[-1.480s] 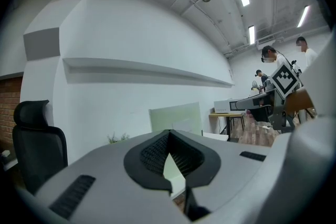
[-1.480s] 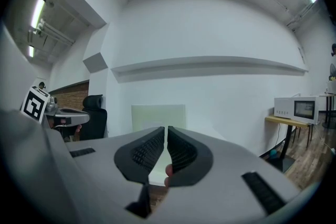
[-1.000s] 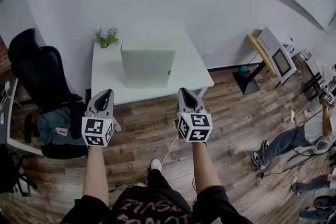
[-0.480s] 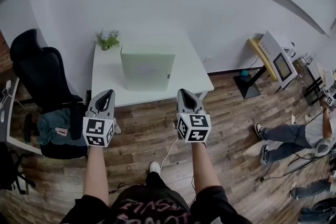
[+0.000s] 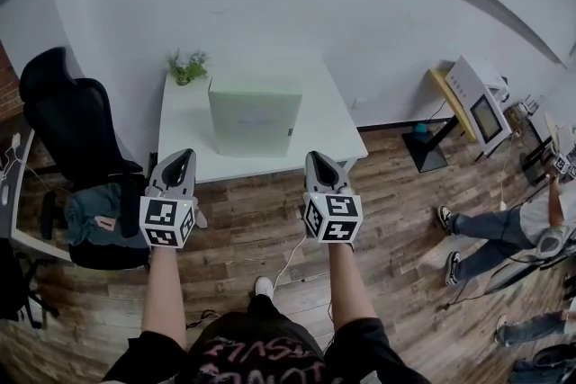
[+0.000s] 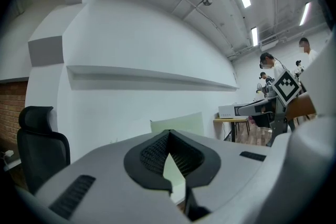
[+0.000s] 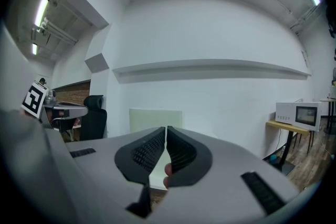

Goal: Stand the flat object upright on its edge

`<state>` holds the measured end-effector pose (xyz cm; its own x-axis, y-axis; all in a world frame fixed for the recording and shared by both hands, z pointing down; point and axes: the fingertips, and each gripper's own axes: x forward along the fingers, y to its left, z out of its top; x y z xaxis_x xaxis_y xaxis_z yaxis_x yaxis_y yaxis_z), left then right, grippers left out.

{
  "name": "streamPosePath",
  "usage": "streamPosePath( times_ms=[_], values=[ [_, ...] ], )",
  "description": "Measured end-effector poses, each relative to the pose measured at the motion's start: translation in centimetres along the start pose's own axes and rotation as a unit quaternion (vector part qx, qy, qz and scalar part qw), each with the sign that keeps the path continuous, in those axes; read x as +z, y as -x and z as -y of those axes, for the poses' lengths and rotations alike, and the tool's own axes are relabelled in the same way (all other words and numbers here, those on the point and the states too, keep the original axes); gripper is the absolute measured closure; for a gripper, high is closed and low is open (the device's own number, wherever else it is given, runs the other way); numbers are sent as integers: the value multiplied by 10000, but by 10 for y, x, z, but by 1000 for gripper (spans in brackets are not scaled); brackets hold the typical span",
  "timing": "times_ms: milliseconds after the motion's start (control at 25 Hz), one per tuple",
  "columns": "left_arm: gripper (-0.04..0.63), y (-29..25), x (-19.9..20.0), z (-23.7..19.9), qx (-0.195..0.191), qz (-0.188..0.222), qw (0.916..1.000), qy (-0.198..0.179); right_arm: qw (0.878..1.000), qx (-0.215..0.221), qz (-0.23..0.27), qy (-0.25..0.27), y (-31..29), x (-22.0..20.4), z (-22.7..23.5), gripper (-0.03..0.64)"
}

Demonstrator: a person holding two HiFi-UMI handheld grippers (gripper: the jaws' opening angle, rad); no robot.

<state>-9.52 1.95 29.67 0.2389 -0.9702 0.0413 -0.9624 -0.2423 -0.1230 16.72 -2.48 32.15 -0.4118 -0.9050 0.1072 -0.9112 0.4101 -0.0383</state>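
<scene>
A pale green flat box point(image 5: 255, 118) stands upright on its edge on the white table point(image 5: 319, 126); it shows too behind the jaws as the box point(image 6: 178, 124) and the box point(image 7: 155, 117). My left gripper point(image 5: 180, 163) is held over the floor in front of the table's near edge, shut, nothing in it. My right gripper point(image 5: 319, 164) hangs level with it on the right, also shut and empty. Both are well short of the box. Their tips meet in the left gripper point(image 6: 168, 132) view and the right gripper point(image 7: 165, 129) view.
A small green plant point(image 5: 184, 66) sits at the table's back left corner. A black office chair point(image 5: 67, 117) stands left of the table. A side table with a microwave point(image 5: 474, 94) is at the right, and people point(image 5: 504, 238) stand on the wood floor beyond.
Both grippers stay where they were, shut. The view has shifted slightly; the person at the right has stepped across the floor.
</scene>
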Motion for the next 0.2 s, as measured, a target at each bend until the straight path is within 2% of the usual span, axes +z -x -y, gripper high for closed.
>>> streamPosePath(
  times_ms=[200],
  values=[
    [581,3,1,3,-28,33,10000,62,10000,-17,30,-21,4,3,2,588]
  ],
)
